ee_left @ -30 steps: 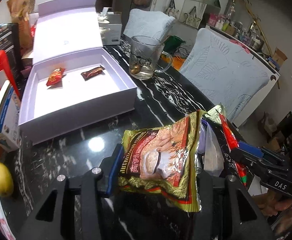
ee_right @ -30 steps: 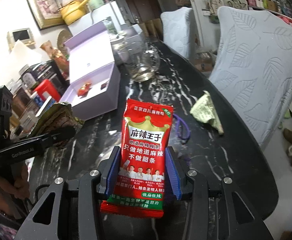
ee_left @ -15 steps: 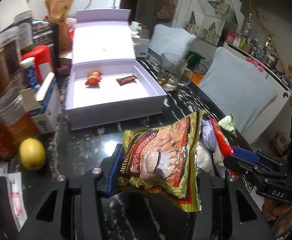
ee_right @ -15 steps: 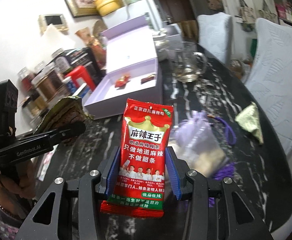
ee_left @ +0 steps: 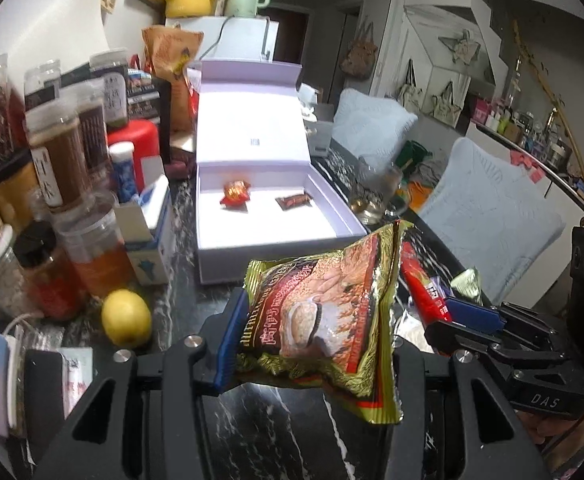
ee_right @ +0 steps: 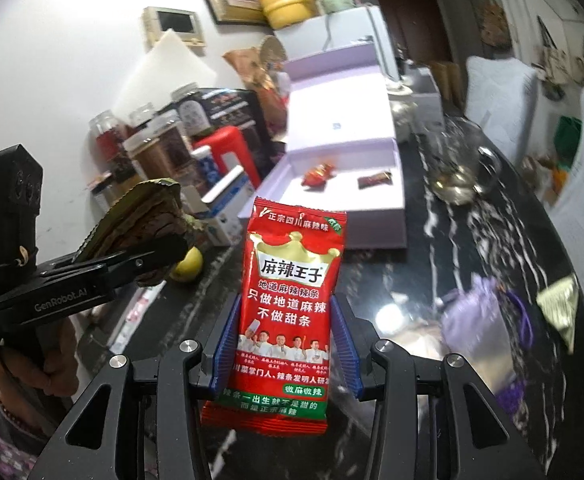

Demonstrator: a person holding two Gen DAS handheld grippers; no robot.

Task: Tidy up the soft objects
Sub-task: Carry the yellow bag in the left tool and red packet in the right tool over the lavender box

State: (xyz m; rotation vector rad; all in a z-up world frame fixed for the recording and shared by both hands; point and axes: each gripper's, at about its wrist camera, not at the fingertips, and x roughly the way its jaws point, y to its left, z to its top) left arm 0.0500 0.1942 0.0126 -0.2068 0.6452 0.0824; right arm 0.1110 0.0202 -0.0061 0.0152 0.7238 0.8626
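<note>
Both grippers swung toward open lavender cardboard box (ee_left: 227, 258) since earlier frame; jar clutter left of box now in view. Left gripper (ee_left: 312, 344) clamped on gold-green foil snack pouch (ee_left: 324, 316), held above black marble table (ee_left: 275, 432), short of box. Right gripper (ee_right: 283, 344) clamped on red plastic snack packet (ee_right: 287, 312), upright, short of box. Two small red wrapped candies (ee_left: 235, 193) inside box.
</note>
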